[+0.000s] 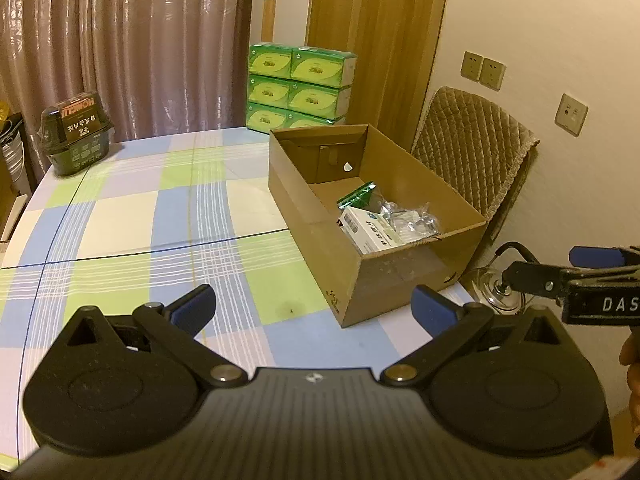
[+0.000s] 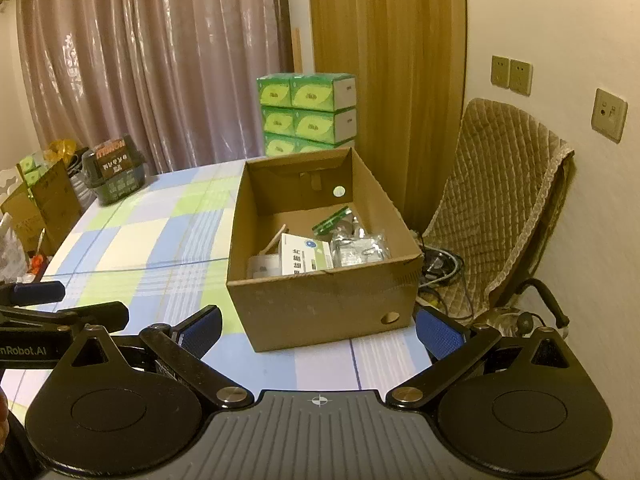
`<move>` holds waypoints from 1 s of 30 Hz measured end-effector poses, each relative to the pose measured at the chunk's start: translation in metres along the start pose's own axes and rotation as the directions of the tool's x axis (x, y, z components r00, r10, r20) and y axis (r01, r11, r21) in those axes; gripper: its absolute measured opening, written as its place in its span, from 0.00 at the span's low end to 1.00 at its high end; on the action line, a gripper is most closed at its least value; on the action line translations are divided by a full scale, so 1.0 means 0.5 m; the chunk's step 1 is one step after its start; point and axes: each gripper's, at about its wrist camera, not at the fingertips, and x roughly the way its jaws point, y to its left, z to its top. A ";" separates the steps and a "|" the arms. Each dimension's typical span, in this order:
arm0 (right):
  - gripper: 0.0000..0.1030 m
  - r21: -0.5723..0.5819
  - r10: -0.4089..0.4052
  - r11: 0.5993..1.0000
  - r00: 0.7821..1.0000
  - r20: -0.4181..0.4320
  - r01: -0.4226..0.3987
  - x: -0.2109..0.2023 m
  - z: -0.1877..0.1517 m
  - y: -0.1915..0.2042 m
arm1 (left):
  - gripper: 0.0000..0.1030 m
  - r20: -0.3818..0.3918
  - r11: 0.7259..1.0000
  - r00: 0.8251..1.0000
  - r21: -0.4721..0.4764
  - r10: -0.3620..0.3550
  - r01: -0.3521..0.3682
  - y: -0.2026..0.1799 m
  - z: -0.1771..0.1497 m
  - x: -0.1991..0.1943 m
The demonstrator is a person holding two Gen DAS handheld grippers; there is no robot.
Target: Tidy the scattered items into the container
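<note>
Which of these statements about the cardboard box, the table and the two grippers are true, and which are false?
1. The open brown cardboard box stands on the checked blue and green tablecloth. True.
2. The box is empty. False: a white medicine carton, a green foil packet and clear plastic packets lie inside it.
3. The left gripper holds a packet. False: its jaws are open and nothing is between them.
4. The right gripper is open and holds nothing. True.
5. A dark plastic basket stands at the far corner of the table. True.
6. The stacked green tissue boxes are inside the cardboard box. False: they stand behind it, by the curtain.
</note>
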 end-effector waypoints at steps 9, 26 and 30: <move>0.98 0.004 -0.002 1.000 1.000 -0.007 0.002 0.002 -0.005 -0.003 | 0.99 -0.020 1.000 1.000 0.007 -0.005 0.005 -0.005 -0.004 0.007; 0.98 0.008 -0.004 1.000 1.000 -0.009 0.004 0.007 -0.004 -0.010 | 0.99 -0.029 1.000 1.000 0.024 -0.006 0.007 -0.013 -0.005 0.018; 0.98 0.009 -0.004 1.000 1.000 -0.010 0.004 0.007 -0.004 -0.010 | 0.99 -0.028 1.000 1.000 0.027 -0.005 0.006 -0.013 -0.004 0.020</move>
